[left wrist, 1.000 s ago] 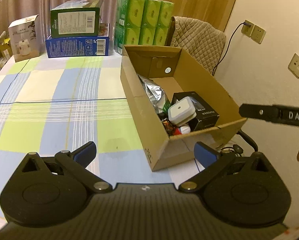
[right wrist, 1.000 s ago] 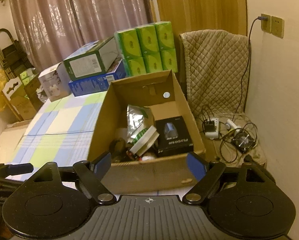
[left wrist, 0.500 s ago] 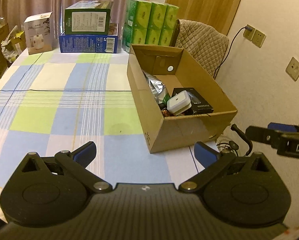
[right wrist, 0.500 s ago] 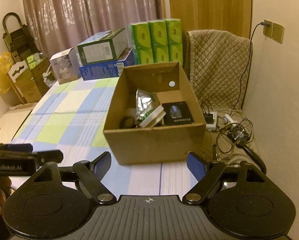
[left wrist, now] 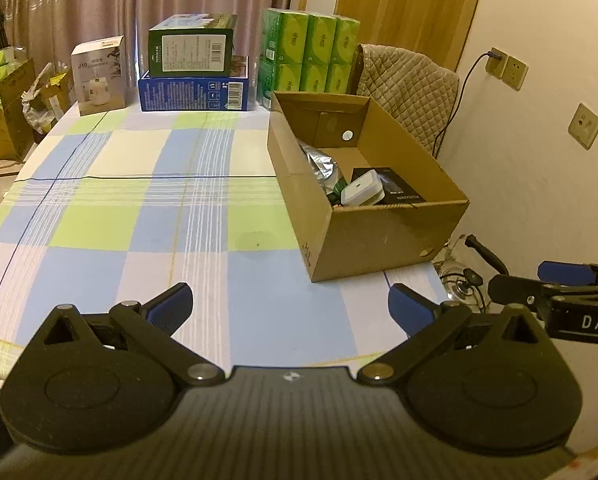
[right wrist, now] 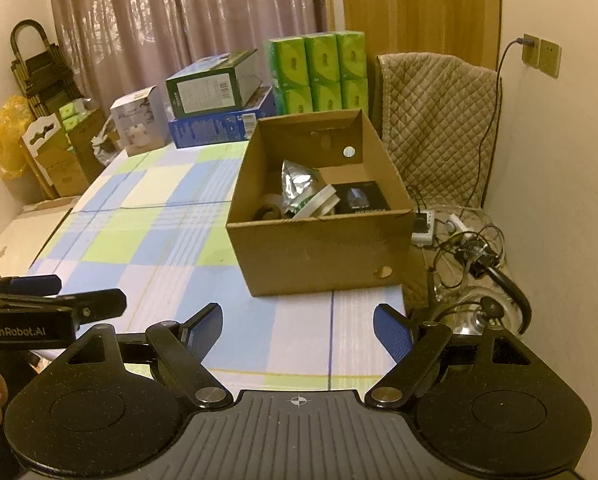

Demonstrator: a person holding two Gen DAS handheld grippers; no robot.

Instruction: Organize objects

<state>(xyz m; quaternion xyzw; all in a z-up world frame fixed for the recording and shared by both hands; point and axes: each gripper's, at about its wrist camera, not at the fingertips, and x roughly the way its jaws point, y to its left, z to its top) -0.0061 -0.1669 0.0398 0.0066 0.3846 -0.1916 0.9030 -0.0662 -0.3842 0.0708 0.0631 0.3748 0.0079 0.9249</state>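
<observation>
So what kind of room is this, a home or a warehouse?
Most likely a lived-in home room: a checked tablecloth on the table, curtains behind, and stacked green tissue packs beside retail boxes.

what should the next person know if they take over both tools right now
Left tool: open, holding nothing, over the checked tablecloth.
Right tool: open, holding nothing, near the table's front edge.
Cardboard box stands at the table's right side; inside it are a silver foil bag, a white square device, a black product box and a tape roll.
Done: these items are boxed.
Left: possibly the cartons and green tissue packs at the far end; unclear.
</observation>
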